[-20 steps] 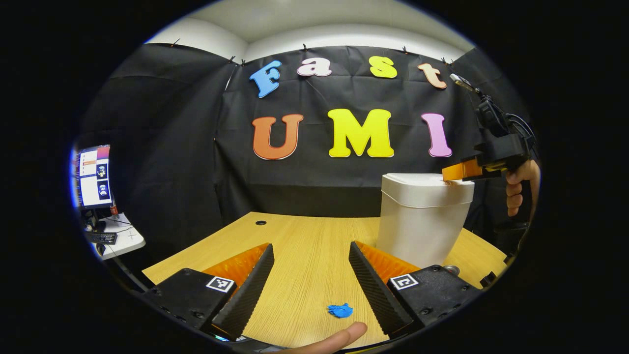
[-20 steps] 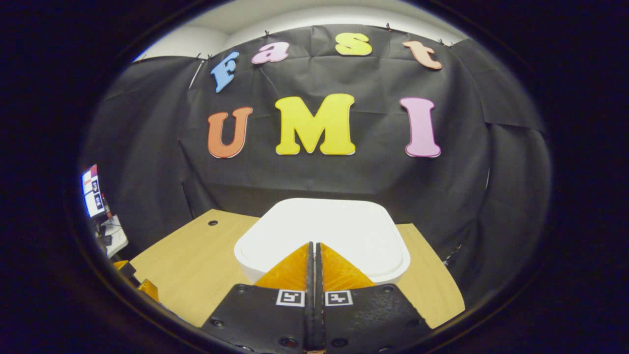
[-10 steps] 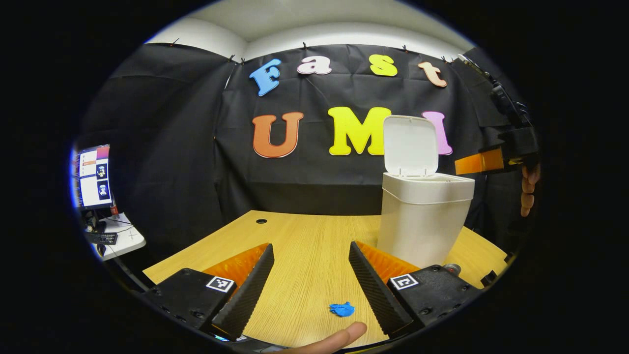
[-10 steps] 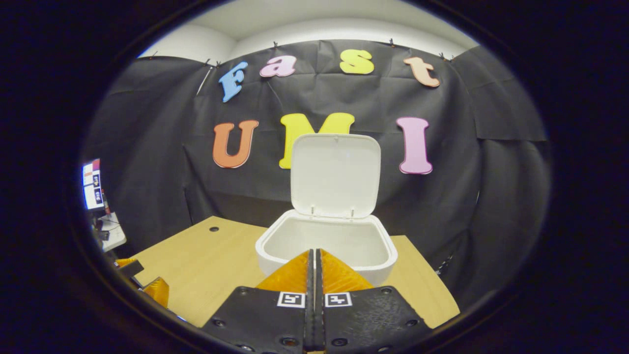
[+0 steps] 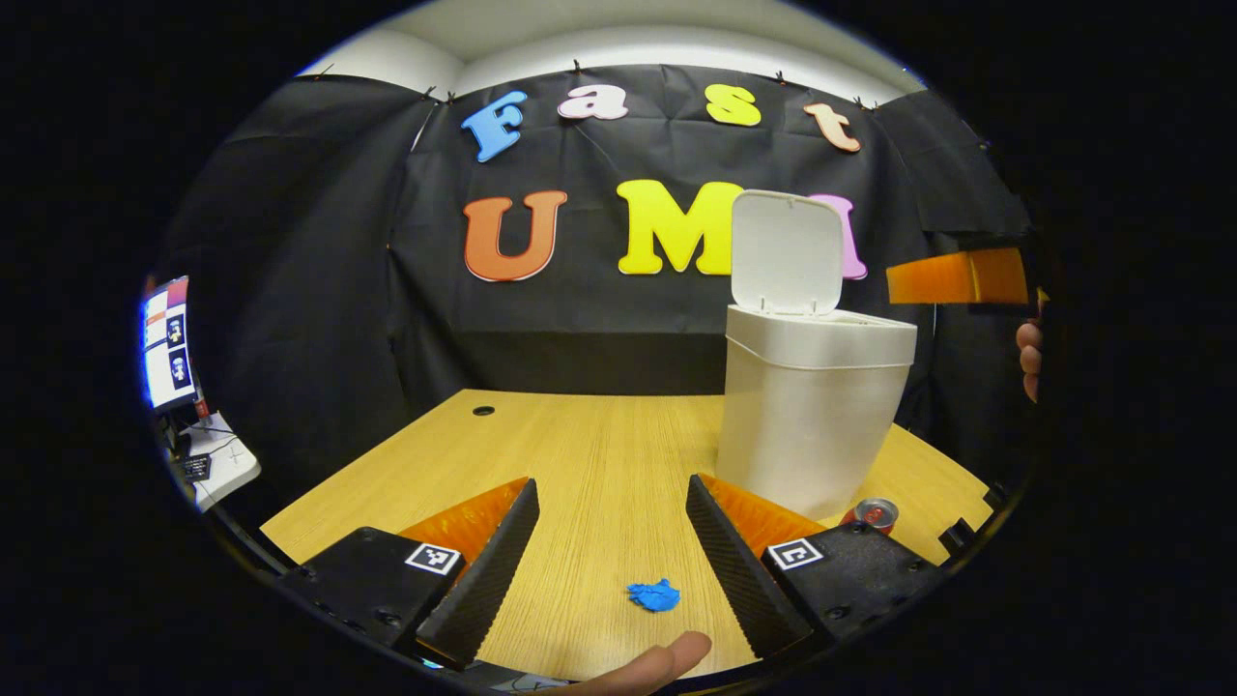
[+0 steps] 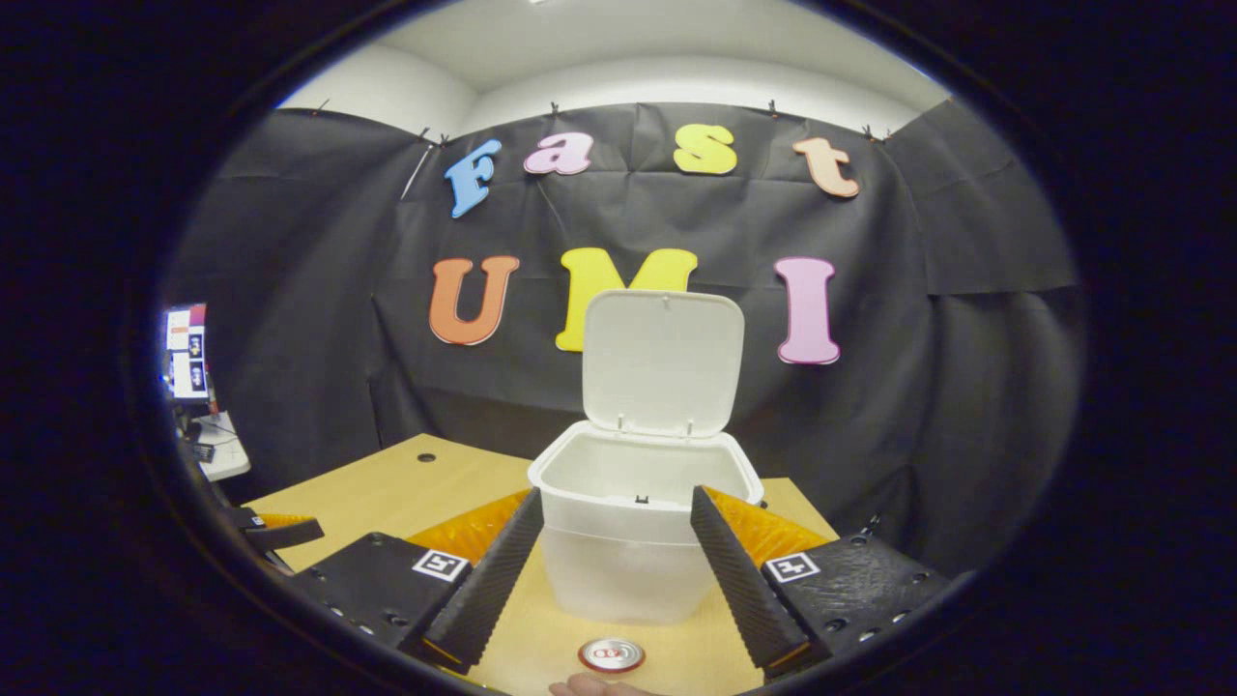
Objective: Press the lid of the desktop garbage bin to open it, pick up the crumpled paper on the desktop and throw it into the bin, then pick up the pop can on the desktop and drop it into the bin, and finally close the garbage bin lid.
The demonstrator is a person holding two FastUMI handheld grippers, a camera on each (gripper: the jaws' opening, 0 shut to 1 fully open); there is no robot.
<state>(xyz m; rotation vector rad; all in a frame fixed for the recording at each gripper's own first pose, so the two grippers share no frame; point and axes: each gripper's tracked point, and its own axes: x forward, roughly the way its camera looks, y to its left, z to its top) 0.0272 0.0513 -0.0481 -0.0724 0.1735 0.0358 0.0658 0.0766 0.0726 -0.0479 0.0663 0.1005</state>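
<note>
The white bin (image 5: 812,416) stands on the right of the wooden desk, its lid (image 5: 788,253) upright. A blue crumpled paper (image 5: 653,595) lies on the desk between the fingers of my open left gripper (image 5: 611,483). The pop can (image 5: 876,513) stands at the bin's foot. My right gripper (image 5: 952,277) hovers to the right of the bin's rim, level with the lid, a hand (image 5: 1030,358) under it. In the right gripper view, my right gripper (image 6: 617,493) is open with nothing in it. It faces the bin (image 6: 628,570) with its raised lid (image 6: 662,362); the can (image 6: 611,655) is just below.
The wooden desk (image 5: 580,454) has a cable hole (image 5: 481,411) at its far left. A lit monitor (image 5: 164,343) and a small white side table (image 5: 217,459) stand off to the left. A person's fingertip (image 5: 667,662) shows at the bottom edge.
The bin's lid has sprung from shut to upright. My right gripper left the lid, pulled back from the bin and went from shut to open. The left gripper shifted only slightly.
</note>
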